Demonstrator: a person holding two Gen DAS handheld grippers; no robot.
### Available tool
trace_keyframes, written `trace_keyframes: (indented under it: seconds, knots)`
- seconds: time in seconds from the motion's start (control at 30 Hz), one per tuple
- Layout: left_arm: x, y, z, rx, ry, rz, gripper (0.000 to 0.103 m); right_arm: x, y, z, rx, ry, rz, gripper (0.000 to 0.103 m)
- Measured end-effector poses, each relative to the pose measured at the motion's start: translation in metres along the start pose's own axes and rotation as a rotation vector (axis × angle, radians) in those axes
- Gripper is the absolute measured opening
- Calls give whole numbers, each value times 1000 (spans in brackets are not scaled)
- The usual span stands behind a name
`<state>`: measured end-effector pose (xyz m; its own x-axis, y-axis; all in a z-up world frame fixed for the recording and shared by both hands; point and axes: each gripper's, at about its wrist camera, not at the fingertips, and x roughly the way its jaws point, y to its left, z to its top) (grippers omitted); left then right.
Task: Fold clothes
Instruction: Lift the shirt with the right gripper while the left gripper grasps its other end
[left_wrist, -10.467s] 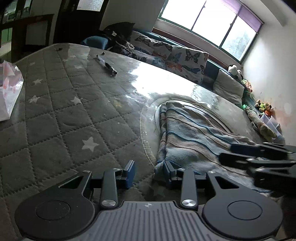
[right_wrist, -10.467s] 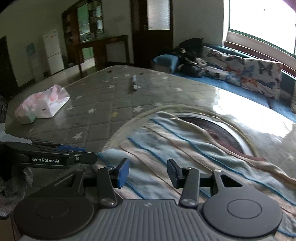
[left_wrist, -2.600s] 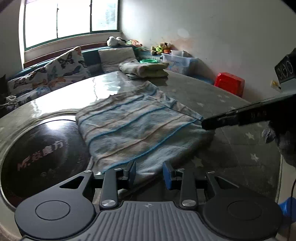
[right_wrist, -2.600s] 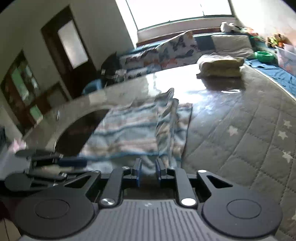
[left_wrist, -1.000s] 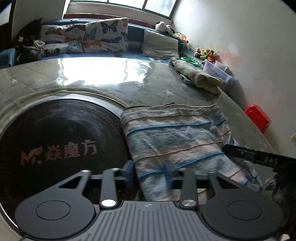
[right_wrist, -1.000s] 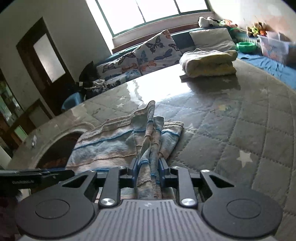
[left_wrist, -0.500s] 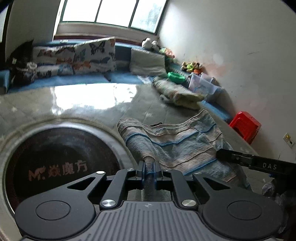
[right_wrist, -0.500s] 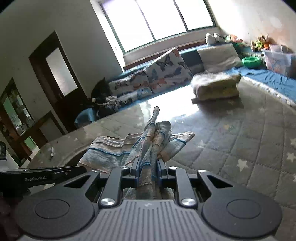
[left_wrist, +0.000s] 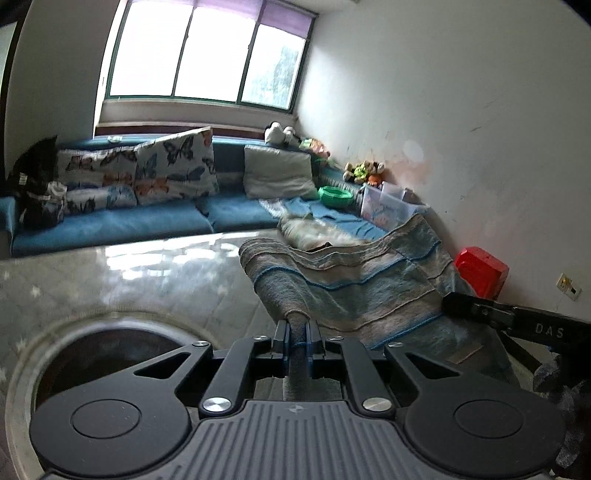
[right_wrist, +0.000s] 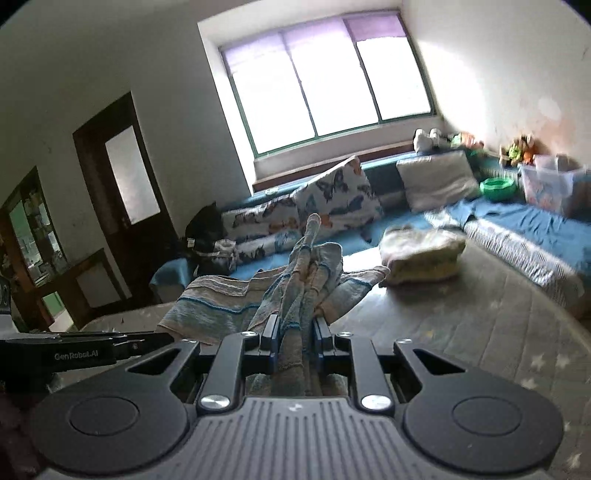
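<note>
Daylight pours through a wide three-pane window (right_wrist: 325, 85) with a purple blind. Below it runs a blue bench sofa (left_wrist: 110, 225) carrying butterfly-print cushions (left_wrist: 173, 166). White walls (left_wrist: 461, 110) meet a dark wooden door (right_wrist: 125, 206) at left.

From where I stand, the striped blue cloth (left_wrist: 354, 291) runs down between the left gripper's (left_wrist: 297, 334) fingers, and its pinched edge is lost under the gripper body. The same goes for the bunch in the right gripper (right_wrist: 295, 334). The lifted cloth screens most of the folded pile (left_wrist: 314, 234) behind it, which is smeared with blur. The soft toys (left_wrist: 364, 171) in the corner are too small to make out. The right gripper's far end is cut off at the frame edge.
</note>
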<state>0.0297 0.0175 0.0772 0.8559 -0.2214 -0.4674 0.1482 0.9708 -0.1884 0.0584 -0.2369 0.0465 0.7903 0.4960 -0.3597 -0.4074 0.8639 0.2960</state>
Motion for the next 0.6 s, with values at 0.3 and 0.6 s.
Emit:
trace_keyframes:
  seconds: [0.3,0.6]
  knots:
    - [15,-23,12,34,-22,3,9,3,-12,19,-16,-33,-46,17]
    - [62,-18,-15,22,91,9,9,32,-41,-8,12,50,-93,17]
